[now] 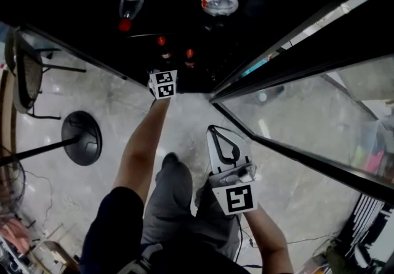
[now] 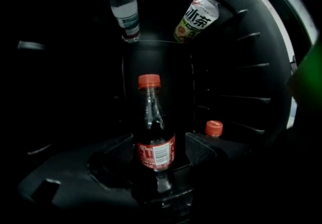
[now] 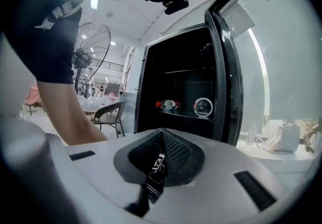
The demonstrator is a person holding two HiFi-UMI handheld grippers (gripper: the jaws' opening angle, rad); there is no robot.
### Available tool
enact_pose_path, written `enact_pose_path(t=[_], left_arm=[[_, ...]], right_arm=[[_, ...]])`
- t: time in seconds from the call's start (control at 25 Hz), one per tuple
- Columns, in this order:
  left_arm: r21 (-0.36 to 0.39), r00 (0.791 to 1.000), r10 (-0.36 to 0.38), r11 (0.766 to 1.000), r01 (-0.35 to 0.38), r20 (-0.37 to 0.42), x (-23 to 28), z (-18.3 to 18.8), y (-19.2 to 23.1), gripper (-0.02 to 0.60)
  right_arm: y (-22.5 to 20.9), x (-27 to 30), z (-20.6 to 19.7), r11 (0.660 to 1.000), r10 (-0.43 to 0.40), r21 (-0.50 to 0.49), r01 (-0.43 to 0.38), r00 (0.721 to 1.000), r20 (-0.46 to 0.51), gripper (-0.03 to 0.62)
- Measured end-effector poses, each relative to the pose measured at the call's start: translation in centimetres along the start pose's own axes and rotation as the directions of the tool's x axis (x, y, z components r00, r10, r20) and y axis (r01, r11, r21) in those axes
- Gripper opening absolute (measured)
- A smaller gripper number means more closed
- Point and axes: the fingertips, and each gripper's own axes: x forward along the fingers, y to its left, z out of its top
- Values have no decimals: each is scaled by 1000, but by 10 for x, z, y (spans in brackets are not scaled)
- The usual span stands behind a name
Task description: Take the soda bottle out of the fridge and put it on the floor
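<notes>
Reading labels first: the soda bottle (image 2: 155, 137) carries a red wrap label with a white barcode panel. The brand lettering is too dark and small to read. It has a red screw cap, a clear ribbed neck and dark liquid.

The left gripper (image 2: 157, 148) has its fingers (image 2: 201, 150) spread apart. The bottle stands upright between the fingertips, with a dark gap on each side and neither pad pressing on it. The pads are black with a fine cross-hatched grip texture. The bottle's base is lost in shadow below the fingertips.

Just behind the right-hand finger only a second red cap (image 2: 214, 128) shows; its bottle is hidden. Above and beyond the fingertips, on a higher shelf, lie a clear water bottle (image 2: 125, 10) with a red cap and a tea bottle (image 2: 196, 18). The tea bottle's pale label has large Chinese characters, "茶" among them.

The right gripper (image 3: 162, 137) sits outside the fridge (image 3: 151, 87), which is ahead of its tips. Its fingers are closed tip to tip with nothing held. The body is a grey moulded shell with black textured pads.

The fridge interior is mostly black and its shelf edges are barely visible.
</notes>
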Motion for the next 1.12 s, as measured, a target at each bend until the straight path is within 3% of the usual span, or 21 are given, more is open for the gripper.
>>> enact_pose_path(t=[0.28,0.64,1.12], left_arm=[[41,999,16,999,-18,45,23,-2,6,322],[58,997,-30,998,26,72,40,-7,6,325],[49,999,-27,998,25,45,33,-9,2,321]], right_arm=[[-5,6,-22,1000,-6,1,6,1000,-1,18],[-1,13,-40,1000,4,9,-4,1000,-7,18],[3,12,-52,1000,16,11,-15,999,-29,18]])
